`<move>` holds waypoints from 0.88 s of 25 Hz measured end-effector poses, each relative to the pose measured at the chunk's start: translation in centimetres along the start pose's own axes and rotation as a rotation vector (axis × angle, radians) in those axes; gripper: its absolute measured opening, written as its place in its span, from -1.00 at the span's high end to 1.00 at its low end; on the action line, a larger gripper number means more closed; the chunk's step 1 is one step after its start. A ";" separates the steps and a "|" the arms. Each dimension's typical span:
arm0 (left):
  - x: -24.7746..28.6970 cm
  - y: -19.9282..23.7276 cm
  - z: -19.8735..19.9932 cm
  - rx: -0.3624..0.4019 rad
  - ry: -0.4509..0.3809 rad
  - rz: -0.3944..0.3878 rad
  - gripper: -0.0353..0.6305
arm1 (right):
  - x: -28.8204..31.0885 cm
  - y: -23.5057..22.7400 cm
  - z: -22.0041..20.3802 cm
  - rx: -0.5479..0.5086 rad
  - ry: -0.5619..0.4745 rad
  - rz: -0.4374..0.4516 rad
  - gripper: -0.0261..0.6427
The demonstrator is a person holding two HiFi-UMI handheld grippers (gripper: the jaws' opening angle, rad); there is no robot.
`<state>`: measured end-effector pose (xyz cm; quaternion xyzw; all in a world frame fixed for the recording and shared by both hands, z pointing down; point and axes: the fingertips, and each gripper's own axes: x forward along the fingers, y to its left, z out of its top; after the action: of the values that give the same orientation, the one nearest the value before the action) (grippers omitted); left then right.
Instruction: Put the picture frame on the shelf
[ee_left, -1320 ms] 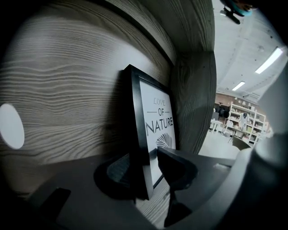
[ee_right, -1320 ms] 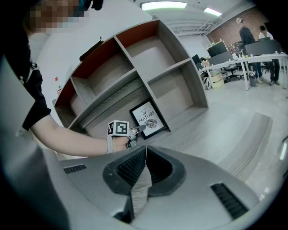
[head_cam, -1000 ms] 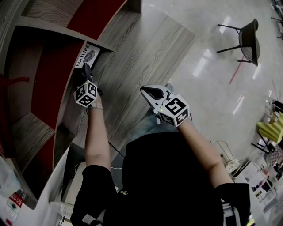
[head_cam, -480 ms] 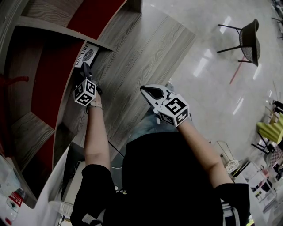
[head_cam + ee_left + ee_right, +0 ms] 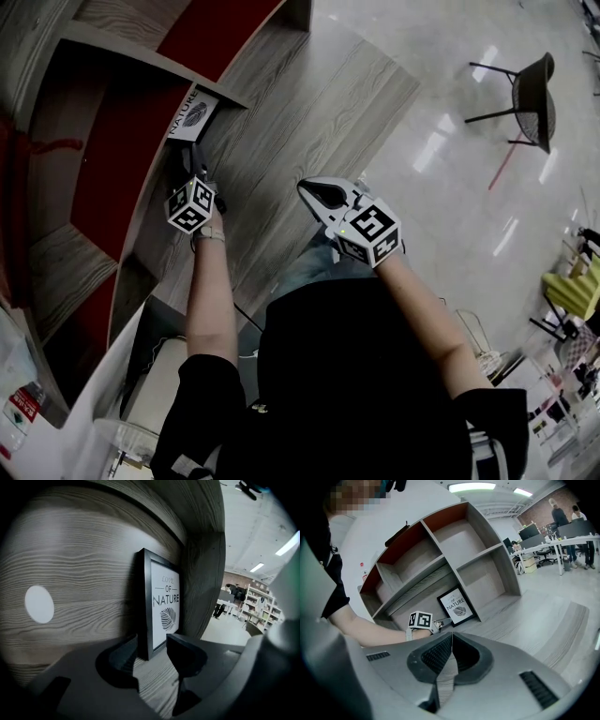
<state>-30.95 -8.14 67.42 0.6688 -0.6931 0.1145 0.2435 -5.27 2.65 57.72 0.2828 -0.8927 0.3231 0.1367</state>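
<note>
The black picture frame (image 5: 161, 606) with a white print reading "NATURE" stands on the lower board of the wooden shelf (image 5: 272, 103) and leans on its back wall. My left gripper (image 5: 152, 648) is open just in front of it. The frame's lower corner sits between the fingertips, and bare board shows between the frame and the right pad (image 5: 185, 653). From above, the frame (image 5: 192, 114) lies just beyond the left gripper (image 5: 192, 167). My right gripper (image 5: 314, 194) hangs over the floor in front of the person, shut and empty. Its own view shows the frame (image 5: 455, 607) and the left gripper (image 5: 440, 622).
The shelf unit (image 5: 440, 559) has several compartments with red back panels. A dark chair (image 5: 530, 89) stands on the shiny floor at the far right, a yellow seat (image 5: 577, 286) lower right. Desks and people (image 5: 562, 527) are far off. White objects (image 5: 112, 403) sit at the lower left.
The left gripper has drawn back a little from the frame, which stays standing on the shelf. The right gripper has not moved.
</note>
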 end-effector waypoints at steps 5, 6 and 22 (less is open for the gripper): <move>-2.8 -0.8 0.4 -0.013 -0.012 0.016 0.34 | 0.4 0.7 1.4 -0.036 0.002 0.054 0.93; -3.5 -0.9 0.5 -0.025 -0.017 0.026 0.38 | 0.6 0.9 1.7 -0.043 0.003 0.066 0.93; -13.9 -9.4 5.2 -0.078 -0.012 -0.154 0.87 | 0.0 3.6 7.4 -0.183 0.024 0.257 0.93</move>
<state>-22.81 0.73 54.56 0.7107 -0.6451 0.0646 0.2732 -7.86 0.14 50.34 0.1488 -0.9456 0.2585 0.1302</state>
